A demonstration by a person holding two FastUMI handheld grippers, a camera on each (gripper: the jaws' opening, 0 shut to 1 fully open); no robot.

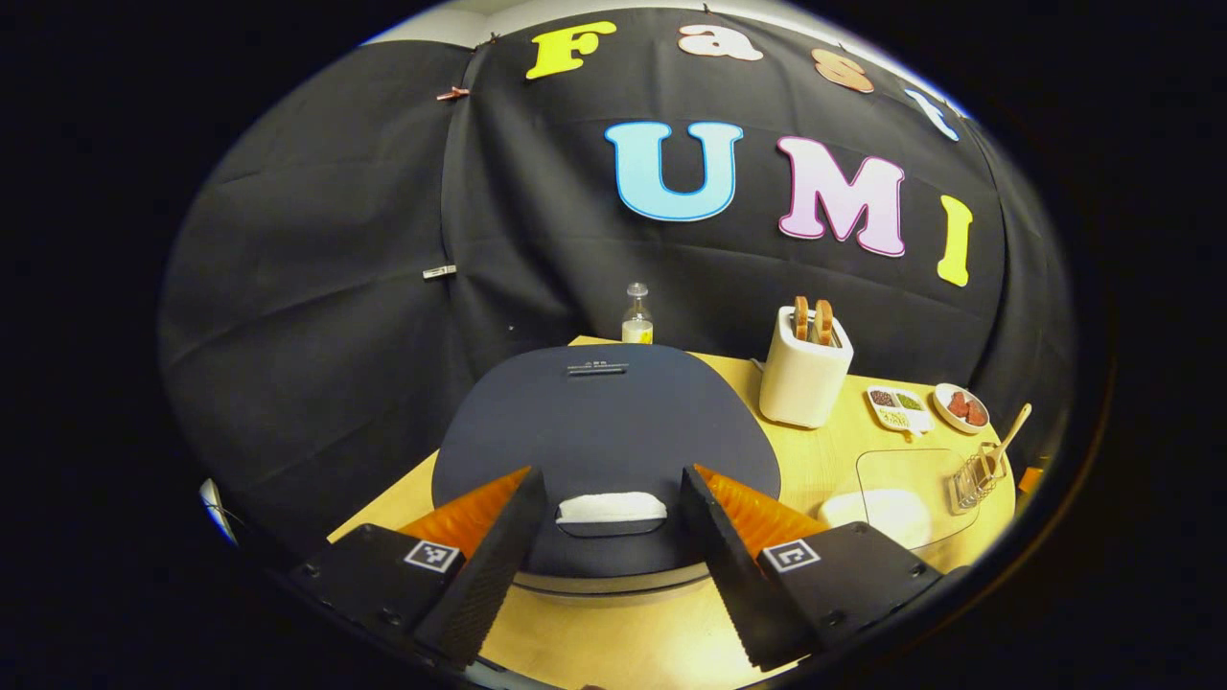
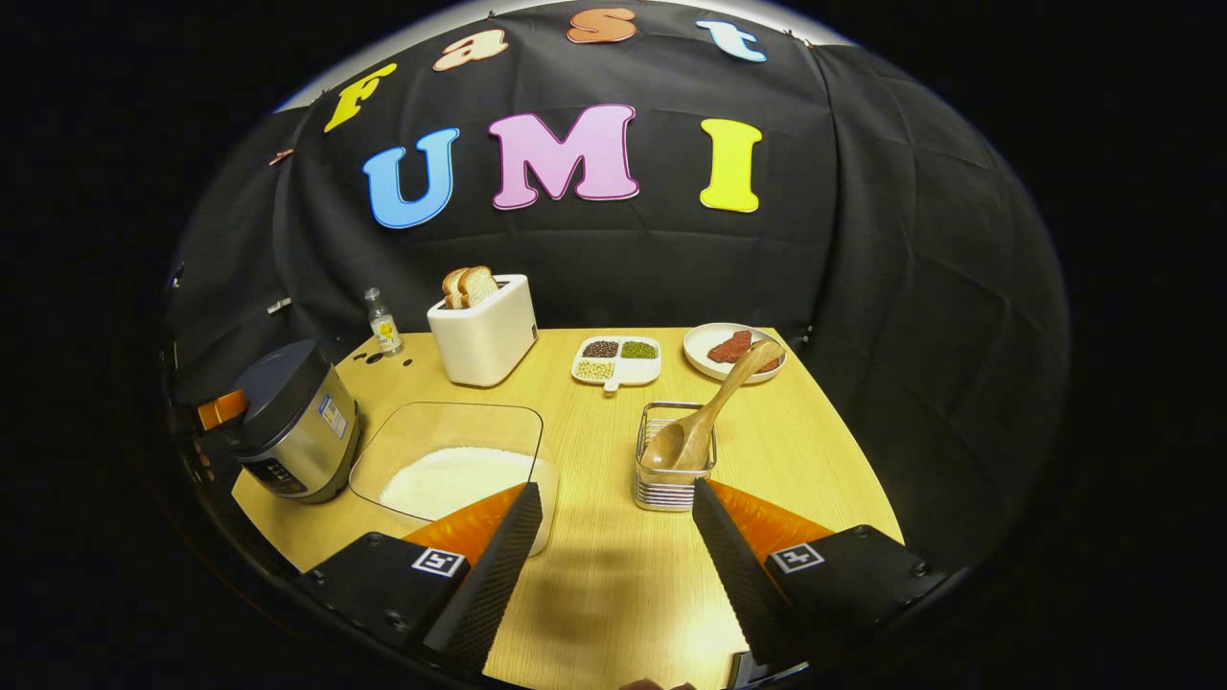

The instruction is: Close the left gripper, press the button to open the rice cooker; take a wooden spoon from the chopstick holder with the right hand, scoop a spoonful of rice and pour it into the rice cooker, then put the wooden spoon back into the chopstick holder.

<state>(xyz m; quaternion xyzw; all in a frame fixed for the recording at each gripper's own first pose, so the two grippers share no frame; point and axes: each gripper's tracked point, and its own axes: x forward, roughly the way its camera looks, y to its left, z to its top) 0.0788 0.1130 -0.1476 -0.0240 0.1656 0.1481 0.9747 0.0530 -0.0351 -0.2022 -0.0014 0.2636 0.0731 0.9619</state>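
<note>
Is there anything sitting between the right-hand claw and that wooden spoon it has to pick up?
Nothing visible blocks it. In the right gripper view the right gripper is open over bare table, and the wooden spoon leans out of the chopstick holder just ahead. The dish of rice lies off to one side.

Both grippers [image 1: 613, 565] [image 2: 613, 565] carry black housings, apparently screwed, with square markers.

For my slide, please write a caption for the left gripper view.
Open left gripper poised above the closed rice cooker, its fingers either side of the lid button.
</note>
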